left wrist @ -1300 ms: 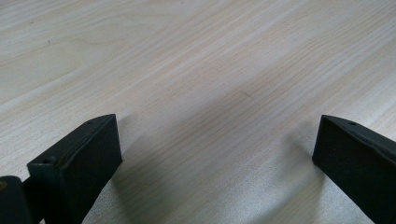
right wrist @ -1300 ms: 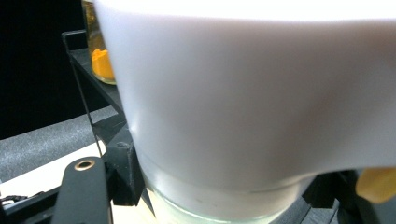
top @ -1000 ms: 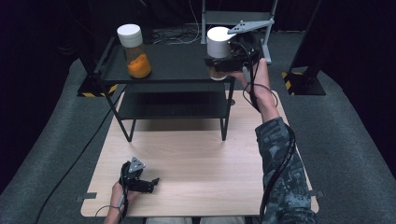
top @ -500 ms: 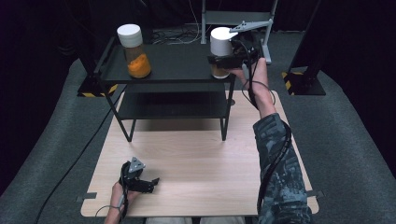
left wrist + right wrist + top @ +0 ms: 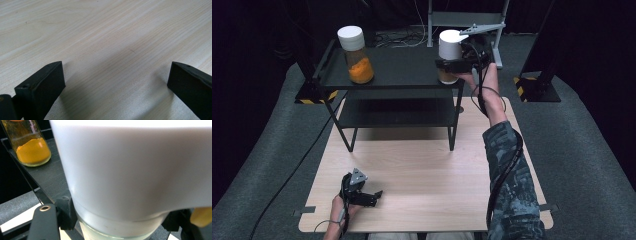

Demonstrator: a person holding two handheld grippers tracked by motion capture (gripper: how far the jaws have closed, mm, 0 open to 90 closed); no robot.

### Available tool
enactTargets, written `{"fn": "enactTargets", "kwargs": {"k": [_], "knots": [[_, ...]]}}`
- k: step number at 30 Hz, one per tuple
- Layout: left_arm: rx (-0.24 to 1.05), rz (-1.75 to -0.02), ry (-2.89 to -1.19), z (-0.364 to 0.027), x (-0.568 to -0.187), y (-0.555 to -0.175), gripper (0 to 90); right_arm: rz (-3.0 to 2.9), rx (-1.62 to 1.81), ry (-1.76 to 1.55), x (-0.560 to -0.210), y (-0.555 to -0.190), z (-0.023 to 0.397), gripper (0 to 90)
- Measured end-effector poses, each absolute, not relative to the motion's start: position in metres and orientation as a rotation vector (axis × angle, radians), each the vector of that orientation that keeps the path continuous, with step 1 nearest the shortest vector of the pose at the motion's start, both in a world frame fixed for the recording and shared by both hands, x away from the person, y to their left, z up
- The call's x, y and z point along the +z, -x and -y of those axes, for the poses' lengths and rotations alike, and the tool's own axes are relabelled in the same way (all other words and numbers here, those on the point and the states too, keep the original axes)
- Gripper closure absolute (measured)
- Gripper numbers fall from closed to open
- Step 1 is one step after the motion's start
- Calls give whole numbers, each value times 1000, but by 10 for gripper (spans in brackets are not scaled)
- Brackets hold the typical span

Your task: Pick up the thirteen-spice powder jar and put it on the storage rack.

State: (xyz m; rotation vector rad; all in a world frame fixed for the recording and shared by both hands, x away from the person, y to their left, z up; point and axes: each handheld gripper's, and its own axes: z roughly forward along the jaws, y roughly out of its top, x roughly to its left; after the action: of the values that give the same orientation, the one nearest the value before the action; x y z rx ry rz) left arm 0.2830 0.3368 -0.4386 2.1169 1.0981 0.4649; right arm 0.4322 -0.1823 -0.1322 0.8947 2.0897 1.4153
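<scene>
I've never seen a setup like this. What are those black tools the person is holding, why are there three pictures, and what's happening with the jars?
A person sits at a wooden table and holds a hand-operated clamp with two black jaws in each hand. One picture looks down from above; the other two come from small cameras riding on each clamp, looking along its jaws.

On the table stands a black two-level shelf. Its top level carries a jar with orange powder and a white lid.

The right gripper is shut on a second white-lidded jar at the shelf's right end; up close, its white lid looms in the right gripper view.

The left gripper rests low over the table's near edge, jaws open, holding nothing.
</scene>
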Motion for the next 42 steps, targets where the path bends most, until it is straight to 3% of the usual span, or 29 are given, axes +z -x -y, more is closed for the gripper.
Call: {"fn": "enactTargets", "kwargs": {"k": [19,21,29,42], "knots": [[465,-1098,-2117,-337,-439,-283,8,-2093,1410,-884,-133,-432,182,298],[465,-1098,-2117,-337,-439,-283,8,-2112,1407,-890,-130,-434,183,213],[466,-1099,-2116,-337,-439,-283,8,-2179,1283,-898,-114,-428,182,72],[465,-1100,-2116,-337,-439,-283,8,-2264,1084,-885,-113,-401,190,31]]}}
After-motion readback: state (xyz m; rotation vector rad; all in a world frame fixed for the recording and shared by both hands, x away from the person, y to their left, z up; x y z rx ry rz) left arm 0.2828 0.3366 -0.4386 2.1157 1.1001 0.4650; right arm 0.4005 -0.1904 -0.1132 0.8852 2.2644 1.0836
